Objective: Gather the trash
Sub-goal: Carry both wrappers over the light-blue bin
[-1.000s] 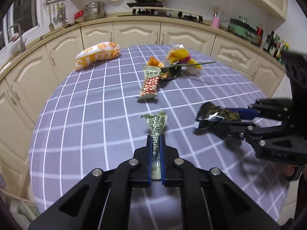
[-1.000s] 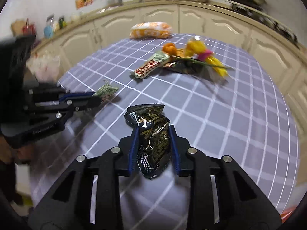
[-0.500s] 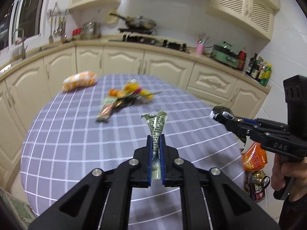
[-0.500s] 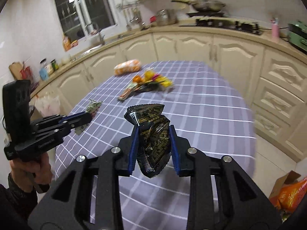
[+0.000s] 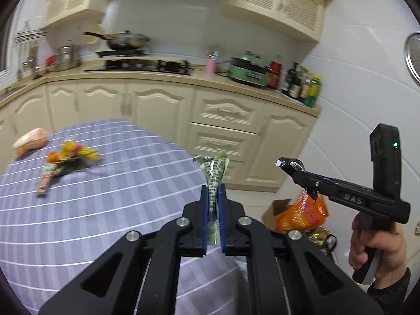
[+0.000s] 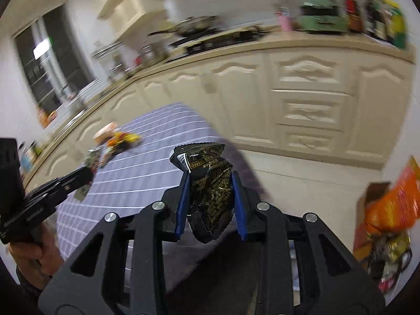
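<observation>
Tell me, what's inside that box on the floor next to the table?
An orange bag bulges out of the cardboard box, with shiny wrappers piled beside it. The bag covers the inside, so anything underneath can't be seen.

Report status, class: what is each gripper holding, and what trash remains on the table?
Left gripper shut on green wrapper. Right gripper shut on black wrapper. Orange bag, striped wrapper remain on table. Path clear.
</observation>
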Tool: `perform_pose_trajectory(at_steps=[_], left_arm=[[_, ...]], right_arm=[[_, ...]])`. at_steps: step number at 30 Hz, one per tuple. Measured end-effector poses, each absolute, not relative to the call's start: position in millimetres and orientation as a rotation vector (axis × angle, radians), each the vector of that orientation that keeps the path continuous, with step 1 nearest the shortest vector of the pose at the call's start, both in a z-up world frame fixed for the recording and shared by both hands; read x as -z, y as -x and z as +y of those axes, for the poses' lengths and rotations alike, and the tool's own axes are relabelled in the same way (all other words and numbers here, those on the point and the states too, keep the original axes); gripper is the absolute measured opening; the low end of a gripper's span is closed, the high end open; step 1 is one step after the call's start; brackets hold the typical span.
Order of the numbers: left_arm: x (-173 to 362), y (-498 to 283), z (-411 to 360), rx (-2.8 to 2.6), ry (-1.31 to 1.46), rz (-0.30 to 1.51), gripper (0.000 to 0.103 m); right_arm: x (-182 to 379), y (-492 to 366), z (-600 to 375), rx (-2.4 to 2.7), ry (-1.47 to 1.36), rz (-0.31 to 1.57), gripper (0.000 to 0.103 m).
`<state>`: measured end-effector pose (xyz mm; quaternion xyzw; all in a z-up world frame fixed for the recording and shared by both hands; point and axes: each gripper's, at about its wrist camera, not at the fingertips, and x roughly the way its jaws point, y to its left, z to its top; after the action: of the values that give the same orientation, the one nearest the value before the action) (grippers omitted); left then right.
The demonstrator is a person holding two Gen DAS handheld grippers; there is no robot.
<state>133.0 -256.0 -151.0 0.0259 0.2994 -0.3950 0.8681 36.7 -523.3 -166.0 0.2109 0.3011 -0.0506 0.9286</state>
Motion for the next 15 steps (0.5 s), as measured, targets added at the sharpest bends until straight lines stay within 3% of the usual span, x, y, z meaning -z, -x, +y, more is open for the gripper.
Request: perform_pose_trajectory(at_steps=[8, 15], left_arm=[[184.7, -111.2, -352.5, 0.976, -0.120, 0.717, 0.006], [249.3, -98.2, -433.2, 1.051, -0.219, 0.874, 0.007]], right_arm=[[216.0, 11.5, -601.9, 0.289, -0.597, 0.653, 0.030], [269.5, 28.0, -640.9, 0.352, -0.713, 0.719, 0.031]])
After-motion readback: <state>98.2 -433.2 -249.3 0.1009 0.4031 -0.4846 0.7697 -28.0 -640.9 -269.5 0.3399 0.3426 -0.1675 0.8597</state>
